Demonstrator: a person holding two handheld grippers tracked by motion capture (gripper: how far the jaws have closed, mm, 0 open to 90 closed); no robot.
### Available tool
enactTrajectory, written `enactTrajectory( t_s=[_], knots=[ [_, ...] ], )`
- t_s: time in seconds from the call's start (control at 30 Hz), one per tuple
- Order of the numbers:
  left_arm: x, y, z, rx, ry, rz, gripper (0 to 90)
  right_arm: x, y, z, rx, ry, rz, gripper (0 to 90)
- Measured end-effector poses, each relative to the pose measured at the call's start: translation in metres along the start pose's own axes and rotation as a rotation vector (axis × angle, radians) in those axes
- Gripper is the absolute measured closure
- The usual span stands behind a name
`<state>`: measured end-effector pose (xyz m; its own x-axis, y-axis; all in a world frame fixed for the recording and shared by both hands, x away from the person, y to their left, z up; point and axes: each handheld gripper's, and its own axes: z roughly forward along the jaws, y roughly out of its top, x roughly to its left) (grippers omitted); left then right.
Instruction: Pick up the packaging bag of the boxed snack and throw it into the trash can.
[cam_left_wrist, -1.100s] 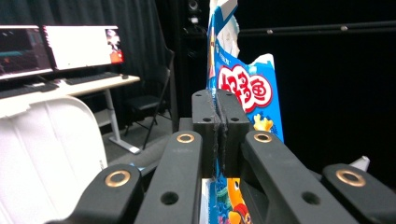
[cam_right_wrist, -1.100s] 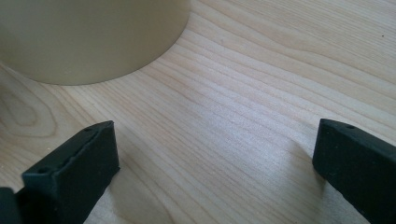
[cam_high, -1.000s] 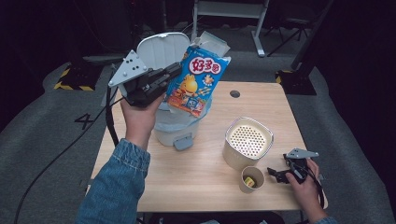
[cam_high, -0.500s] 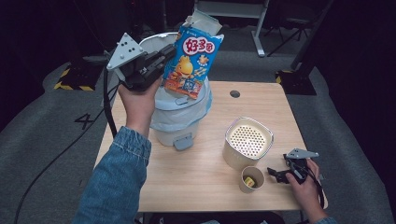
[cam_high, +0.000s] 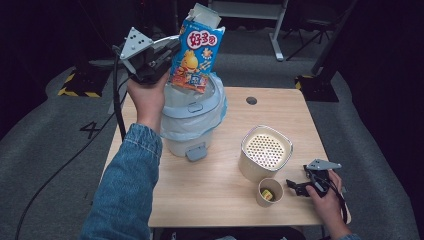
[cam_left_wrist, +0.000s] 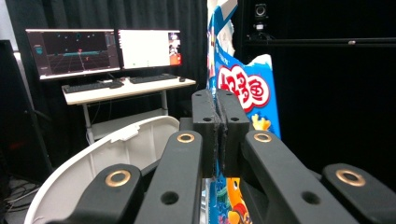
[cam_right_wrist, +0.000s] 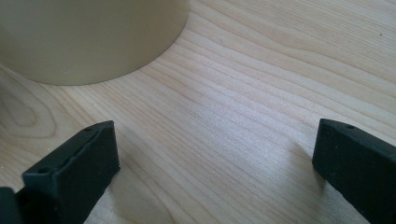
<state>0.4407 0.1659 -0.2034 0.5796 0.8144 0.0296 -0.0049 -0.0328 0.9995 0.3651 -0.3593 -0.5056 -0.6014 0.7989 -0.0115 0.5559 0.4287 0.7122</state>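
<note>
2 hand-held grippers work over a pale wooden bench (cam_high: 210, 200). Its near-left stretch is bare wood, and open room also lies along the far edge around a small dark hole (cam_high: 251, 100).

Largest on it is the white pedal bin (cam_high: 192, 125) at the far left, lined with a pale bag, its lid (cam_left_wrist: 107, 158) tipped open behind; the bin's left side sits close to the bench's left edge. Right of centre stands a cream canister (cam_high: 265, 158) with a perforated top, and touching its near side is a small paper cup (cam_high: 269, 191) with something yellow inside, close to the front edge.

Above the bin's mouth hangs the blue snack bag (cam_high: 197, 55), upright, its lower end just over the rim. The left hand-held gripper (cam_high: 167, 50) is clenched on the bag's left edge, jaws pressed together with the foil between them. Compared with 0.5 s ago, bag and gripper sit a little higher.

Smallest, the right hand-held gripper (cam_high: 295, 187) lies low at the near-right corner, jaws spread wide and empty, just beside the cup, as it was before.
</note>
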Motion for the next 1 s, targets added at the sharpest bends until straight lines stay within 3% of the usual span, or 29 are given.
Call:
enactTrajectory(
  t_s=[0.27, 0.67, 1.0],
  knots=[
    [-0.002, -0.008, 0.017, 0.047, 0.042, 0.040, 88.0, 0.000, 0.000, 0.000, -0.001, 0.000, 0.002, 0.5],
    [0.000, -0.019, 0.026, 0.078, 0.066, 0.026, 87.8, 0.000, 0.000, 0.000, -0.001, 0.000, 0.002, 0.4],
    [-0.001, -0.029, 0.026, 0.099, 0.052, 0.014, 87.6, 0.000, 0.000, 0.000, 0.000, 0.000, 0.000, 0.4]
  ],
)
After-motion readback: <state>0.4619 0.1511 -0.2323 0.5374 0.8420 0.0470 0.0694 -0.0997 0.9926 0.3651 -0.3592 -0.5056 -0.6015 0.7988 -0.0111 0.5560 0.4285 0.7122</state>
